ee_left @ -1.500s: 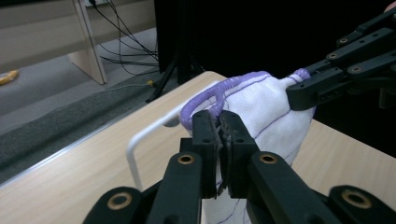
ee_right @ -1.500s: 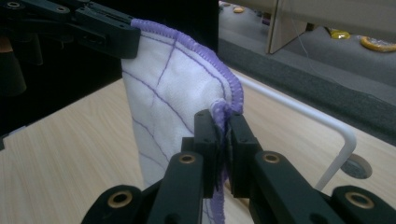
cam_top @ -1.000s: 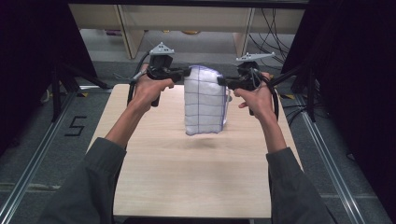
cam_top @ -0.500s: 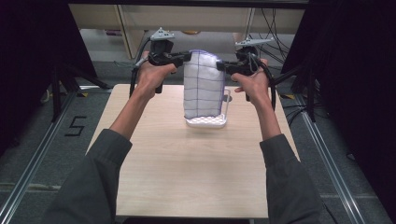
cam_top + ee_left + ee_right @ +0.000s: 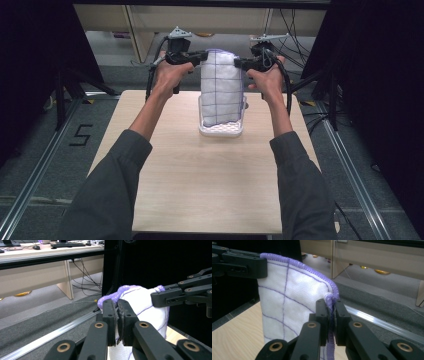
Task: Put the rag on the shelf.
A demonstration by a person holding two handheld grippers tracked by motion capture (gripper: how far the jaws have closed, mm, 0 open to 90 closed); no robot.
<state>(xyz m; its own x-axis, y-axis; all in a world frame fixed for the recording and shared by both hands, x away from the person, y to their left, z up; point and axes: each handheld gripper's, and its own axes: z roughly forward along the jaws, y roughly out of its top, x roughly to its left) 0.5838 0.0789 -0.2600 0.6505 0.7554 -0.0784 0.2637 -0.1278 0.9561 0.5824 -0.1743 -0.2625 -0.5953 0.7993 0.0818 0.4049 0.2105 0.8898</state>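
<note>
A white cloth (image 5: 221,90) with purple grid lines and a purple hem hangs upright above the far part of the wooden table (image 5: 200,185). My left gripper (image 5: 204,56) is shut on its top left corner and my right gripper (image 5: 238,62) is shut on its top right corner. In the left gripper view the left gripper (image 5: 117,307) pinches the purple hem of the cloth (image 5: 147,305), with the other gripper (image 5: 185,291) behind. In the right gripper view the right gripper (image 5: 331,308) clamps the hem of the cloth (image 5: 289,305). The cloth's lower edge hangs in front of a white perforated tray (image 5: 222,131).
Black frame posts (image 5: 65,90) stand at both far corners of the table. Cables (image 5: 290,30) and desk legs lie beyond the far edge. The near half of the table is bare wood. A floor marking "5" (image 5: 82,135) is at the left.
Both grippers have lifted the cloth higher and carried it away from the person, so it hangs stretched and upright over the tray.
</note>
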